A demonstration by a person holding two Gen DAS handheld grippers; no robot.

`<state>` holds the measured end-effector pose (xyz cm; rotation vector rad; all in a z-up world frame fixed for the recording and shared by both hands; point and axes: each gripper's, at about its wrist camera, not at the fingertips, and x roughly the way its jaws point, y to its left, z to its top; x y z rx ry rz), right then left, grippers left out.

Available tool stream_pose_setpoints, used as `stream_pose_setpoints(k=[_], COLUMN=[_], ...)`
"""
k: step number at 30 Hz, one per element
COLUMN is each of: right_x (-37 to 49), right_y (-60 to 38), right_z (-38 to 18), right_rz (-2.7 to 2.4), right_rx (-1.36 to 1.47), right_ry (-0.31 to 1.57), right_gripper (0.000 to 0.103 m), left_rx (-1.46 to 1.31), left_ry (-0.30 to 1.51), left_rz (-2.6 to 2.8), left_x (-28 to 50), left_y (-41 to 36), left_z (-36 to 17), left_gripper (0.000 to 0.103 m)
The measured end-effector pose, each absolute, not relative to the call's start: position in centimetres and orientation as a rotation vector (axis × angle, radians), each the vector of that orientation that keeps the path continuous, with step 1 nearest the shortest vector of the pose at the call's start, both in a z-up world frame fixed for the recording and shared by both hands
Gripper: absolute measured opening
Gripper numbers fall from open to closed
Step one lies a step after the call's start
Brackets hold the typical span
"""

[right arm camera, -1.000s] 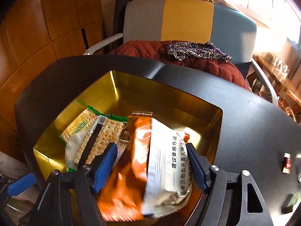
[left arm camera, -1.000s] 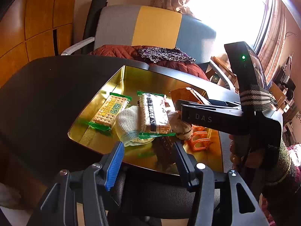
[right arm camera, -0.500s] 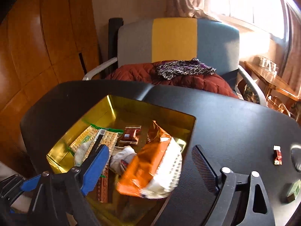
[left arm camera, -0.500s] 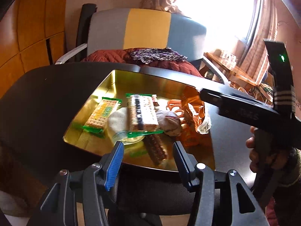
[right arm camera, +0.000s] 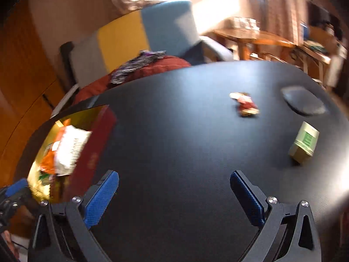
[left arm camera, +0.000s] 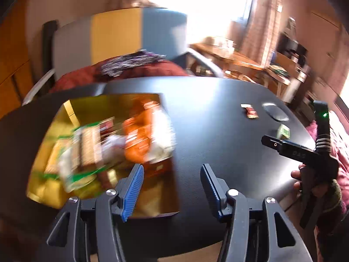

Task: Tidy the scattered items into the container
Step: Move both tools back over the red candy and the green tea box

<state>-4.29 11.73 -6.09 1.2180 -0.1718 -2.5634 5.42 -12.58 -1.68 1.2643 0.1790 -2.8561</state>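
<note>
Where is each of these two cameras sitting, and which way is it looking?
Left wrist: on the left gripper, facing the gold tin of snacks; own open fingers and the right gripper show.
Right wrist: on the right gripper, facing the black table; own open fingers show.
Shared: tin, red candy, green box.

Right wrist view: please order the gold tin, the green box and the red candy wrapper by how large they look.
1. gold tin, largest, though partly cut off at the frame edge
2. green box
3. red candy wrapper, smallest; it lies farther from the camera, so the gap with the box is unsure
</note>
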Motion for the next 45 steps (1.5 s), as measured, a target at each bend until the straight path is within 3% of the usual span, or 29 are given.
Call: stream_pose_setpoints(k=[12,28,36,45], right_x=[-4.6,-12.4,-16.0,-18.5], right_y=[26.9,30.8,29.9,27.3], right_z=[-7.3,-8.4,-8.6,-10.9], right_rz=[-2.763,-2.783,-2.789,-2.622], right_rx=[1.247,1.21,1.178,1.279], right_ry=[-0.486,-0.457,-0.393,-0.364], right_gripper=[0.103,0.103,0.103,0.103], left_rx=[1.507,1.72,1.689,1.642], left_ry=[0.038,-0.036,-0.166,-0.088], left_rz=[-3.03,-2.898,-2.802,-2.743], left_x=[-8.8,-26.6,-28.8,-25.3], left_y=[1.0,10.5,11.0,6.5], left_z=[-2.2,-8.9,-11.5,-12.5], left_gripper=[0.055,0.055,0.055,0.054])
